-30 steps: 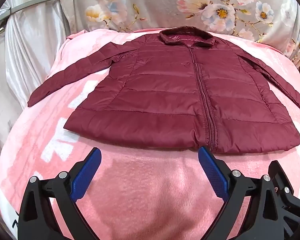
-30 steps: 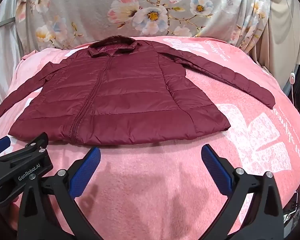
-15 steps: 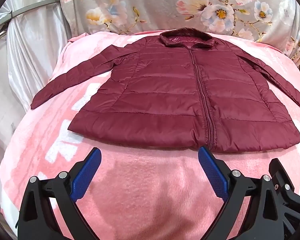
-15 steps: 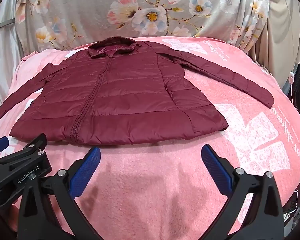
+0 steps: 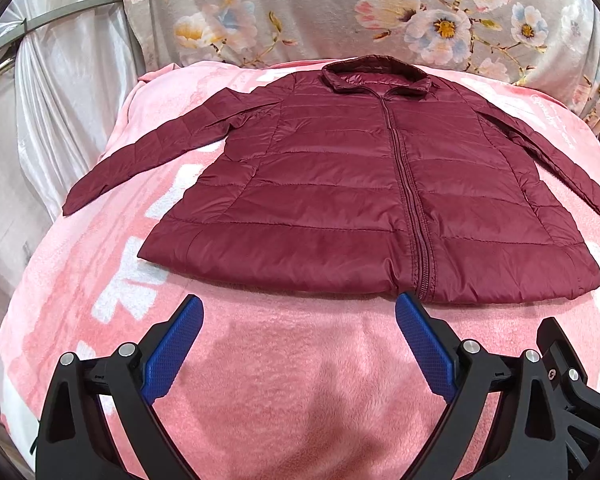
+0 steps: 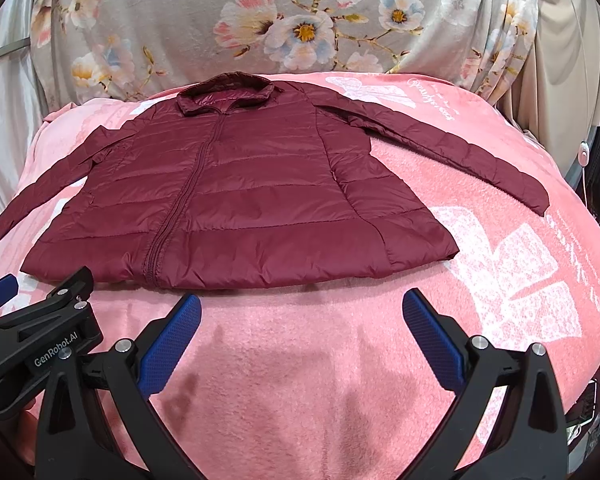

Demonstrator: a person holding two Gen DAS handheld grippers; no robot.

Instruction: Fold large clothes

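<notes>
A maroon quilted jacket (image 5: 340, 200) (image 6: 240, 200) lies flat and zipped on a pink blanket (image 5: 300, 380) (image 6: 320, 360), collar at the far side, both sleeves spread outward. Its left sleeve (image 5: 148, 152) runs toward the blanket's left edge; its right sleeve (image 6: 452, 152) angles out to the right. My left gripper (image 5: 299, 328) hovers open just short of the hem, its right fingertip near the zipper's bottom end. My right gripper (image 6: 302, 326) is open too, a little before the hem's right half. Nothing is held between either pair of blue pads (image 5: 172, 352).
A floral cloth (image 5: 340, 12) (image 6: 280, 20) backs the far side. Silvery drapes (image 5: 60, 100) and a metal rail hang at the left; beige curtains (image 6: 560, 60) at the right. The blanket falls away at both sides. The left gripper's body (image 6: 40, 340) shows beside my right one.
Both grippers have drifted slightly, so the jacket sits a touch further right and higher in the left view. The jacket itself has not moved and both grippers stay open.
</notes>
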